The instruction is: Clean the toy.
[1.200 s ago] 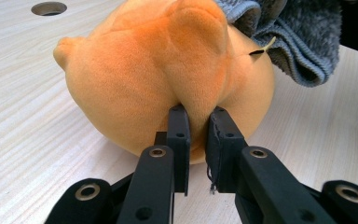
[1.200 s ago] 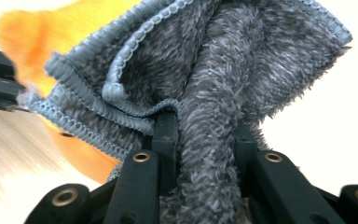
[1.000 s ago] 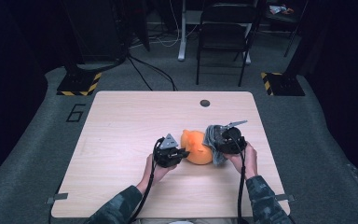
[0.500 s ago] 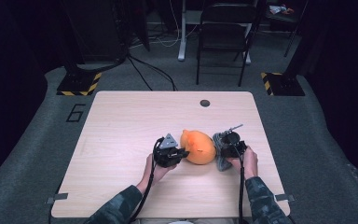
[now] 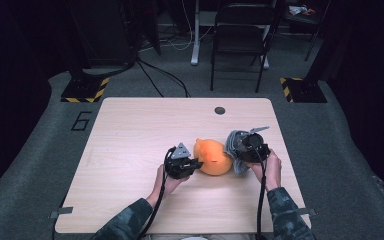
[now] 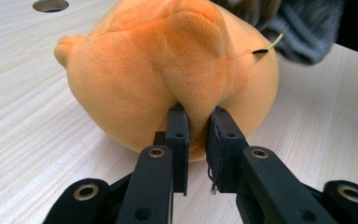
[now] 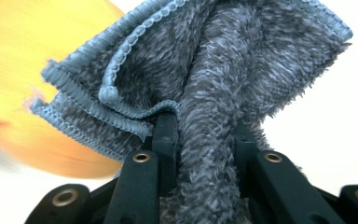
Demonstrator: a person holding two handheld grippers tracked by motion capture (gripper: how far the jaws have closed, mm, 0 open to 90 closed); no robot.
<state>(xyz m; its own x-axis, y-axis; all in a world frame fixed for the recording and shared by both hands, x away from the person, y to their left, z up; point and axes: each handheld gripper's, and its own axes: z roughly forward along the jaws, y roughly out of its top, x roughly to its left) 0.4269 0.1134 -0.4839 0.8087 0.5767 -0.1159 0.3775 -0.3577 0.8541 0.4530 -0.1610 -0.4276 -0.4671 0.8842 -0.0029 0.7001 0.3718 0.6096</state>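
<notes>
left fingers: the left gripper [image 6: 196,140] is clamped on a fold of the orange plush toy [image 6: 168,70], pinching a soft ridge low on its side

right fingers: the right gripper [image 7: 204,140] is closed tight on a bunched grey cloth [image 7: 214,70], with the hemmed edges fanning out above the fingers

plush toy: sits on the bench between the two grippers, a bit right of the middle and closer to the near edge [image 5: 212,156]

cloth: bundled up right at the toy's right side [image 5: 235,145], can't tell if they actually touch

bench: light wood [image 5: 145,130], whole left half and the far strip are bare, tons of room there; small round hole [image 5: 220,110] near the far edge

tight side: right gripper [image 5: 252,147] is fairly near the bench's right edge, not much slack that way

beyond the bench: grey carpet [image 5: 40,150] all round, folding chair [image 5: 240,30] well back past the far edge
</notes>
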